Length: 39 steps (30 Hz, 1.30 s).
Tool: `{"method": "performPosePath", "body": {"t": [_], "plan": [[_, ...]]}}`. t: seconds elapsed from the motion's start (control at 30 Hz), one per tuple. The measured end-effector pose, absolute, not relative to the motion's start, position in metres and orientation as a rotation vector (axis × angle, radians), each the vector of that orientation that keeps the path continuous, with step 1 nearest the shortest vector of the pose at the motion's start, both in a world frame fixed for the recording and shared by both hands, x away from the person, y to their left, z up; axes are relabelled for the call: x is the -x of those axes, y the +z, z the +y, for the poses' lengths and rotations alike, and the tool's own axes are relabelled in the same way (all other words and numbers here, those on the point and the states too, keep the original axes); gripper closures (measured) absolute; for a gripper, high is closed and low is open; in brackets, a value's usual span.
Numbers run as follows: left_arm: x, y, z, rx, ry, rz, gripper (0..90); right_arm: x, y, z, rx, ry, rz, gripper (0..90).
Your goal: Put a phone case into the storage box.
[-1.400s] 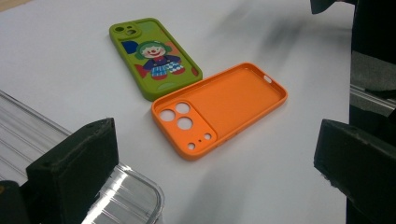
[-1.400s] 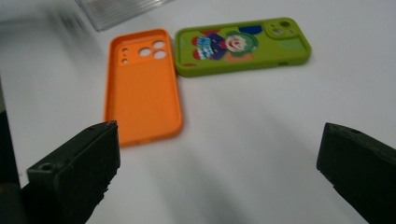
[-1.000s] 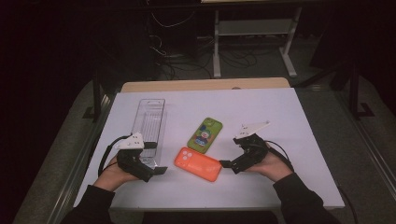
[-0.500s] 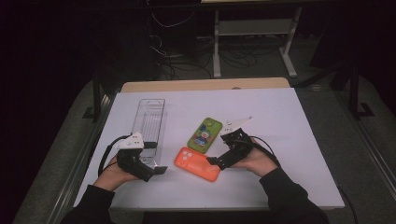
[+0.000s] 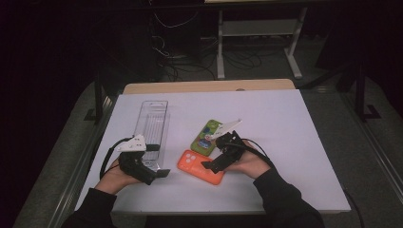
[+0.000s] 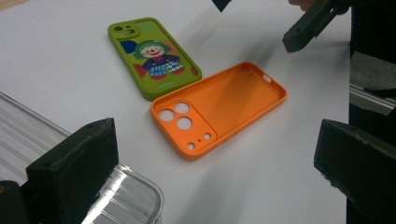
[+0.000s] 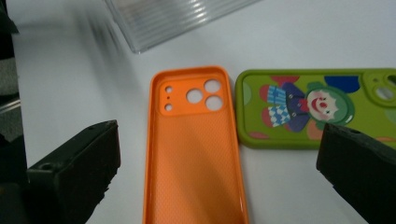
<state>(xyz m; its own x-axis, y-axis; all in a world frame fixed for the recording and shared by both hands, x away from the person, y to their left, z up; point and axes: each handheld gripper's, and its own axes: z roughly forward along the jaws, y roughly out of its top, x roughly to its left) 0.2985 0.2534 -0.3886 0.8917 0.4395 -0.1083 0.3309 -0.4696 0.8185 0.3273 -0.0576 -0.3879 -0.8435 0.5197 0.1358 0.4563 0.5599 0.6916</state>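
Note:
An orange phone case (image 5: 198, 166) lies hollow side up on the white table (image 5: 294, 142), camera holes toward the left (image 7: 196, 140) (image 6: 219, 109). A green case with a clown picture (image 5: 206, 137) lies just behind it, the two nearly touching (image 7: 317, 107) (image 6: 152, 56). My right gripper (image 5: 215, 153) is open over the orange case's right end, its jaws straddling both cases (image 7: 219, 149). My left gripper (image 5: 159, 160) is open left of the orange case, beside the tray's near corner, nothing between its jaws (image 6: 215, 144).
A clear ribbed plastic tray (image 5: 152, 124) lies lengthwise at the left, its near corner under my left gripper (image 6: 121, 196). A wooden strip (image 5: 209, 86) runs along the table's far edge. Table frames and cables stand on the dark floor behind.
My right gripper has moved left, from beside the orange case to over its right end. The left gripper and both cases have stayed put.

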Motion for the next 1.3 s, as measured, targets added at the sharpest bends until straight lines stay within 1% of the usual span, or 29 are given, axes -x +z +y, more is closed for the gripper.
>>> {"method": "performPosePath", "body": {"t": [0.77,1.3], "plan": [[-0.298,-0.388,0.254,-2.106,0.14,0.552,0.0,-0.323,-0.424,-0.038,-0.717,0.868,2.828,0.1],[-0.298,-0.388,0.253,-2.109,0.138,0.55,0.0,-0.32,-0.438,-0.032,-0.679,0.748,2.876,7.4]]}}
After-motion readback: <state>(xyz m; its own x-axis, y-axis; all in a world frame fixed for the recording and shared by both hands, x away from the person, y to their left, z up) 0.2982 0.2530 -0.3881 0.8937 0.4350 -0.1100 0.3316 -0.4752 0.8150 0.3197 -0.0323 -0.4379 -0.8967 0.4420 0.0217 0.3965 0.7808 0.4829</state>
